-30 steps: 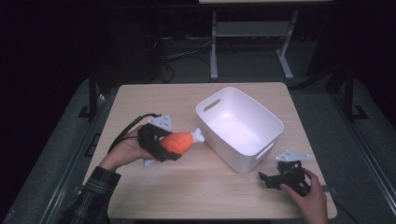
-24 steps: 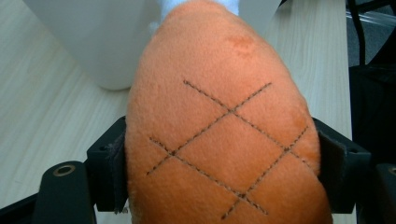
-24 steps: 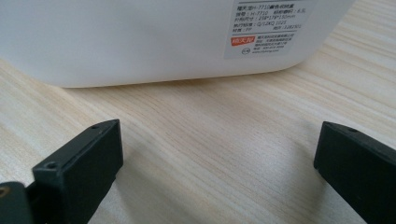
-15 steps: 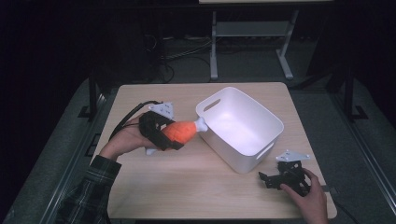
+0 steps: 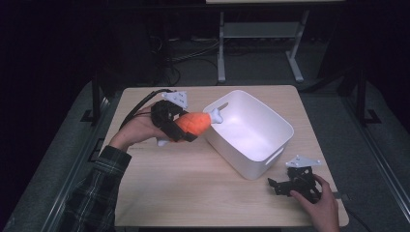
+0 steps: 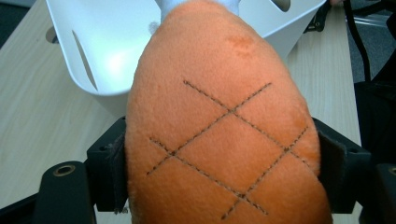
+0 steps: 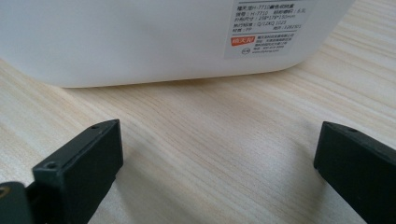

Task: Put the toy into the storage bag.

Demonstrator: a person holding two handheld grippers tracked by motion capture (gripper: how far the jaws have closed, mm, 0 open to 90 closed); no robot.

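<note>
An orange plush drumstick (image 5: 194,123) with a white bone end is held in my left gripper (image 5: 180,126), lifted beside the near-left rim of the white bin (image 5: 270,121); the bone tip reaches over that rim. In the left gripper view the stitched orange drumstick (image 6: 219,126) is squeezed between both black jaws, with the bin (image 6: 98,42) just beyond it. My right gripper (image 5: 280,185) rests on the table at the front right, jaws wide apart. In the right gripper view its fingers (image 7: 79,163) frame bare wood, facing the bin's labelled side wall (image 7: 140,37).
The wooden table (image 5: 193,193) has free room in front of the bin. A black cable (image 5: 138,104) trails from the left gripper toward the table's back left. Beyond the table stand a metal frame (image 5: 221,48) and dark floor.
My left gripper has carried the drumstick up and to the right, from the table's left side to the bin's rim. The right gripper has stayed put.
</note>
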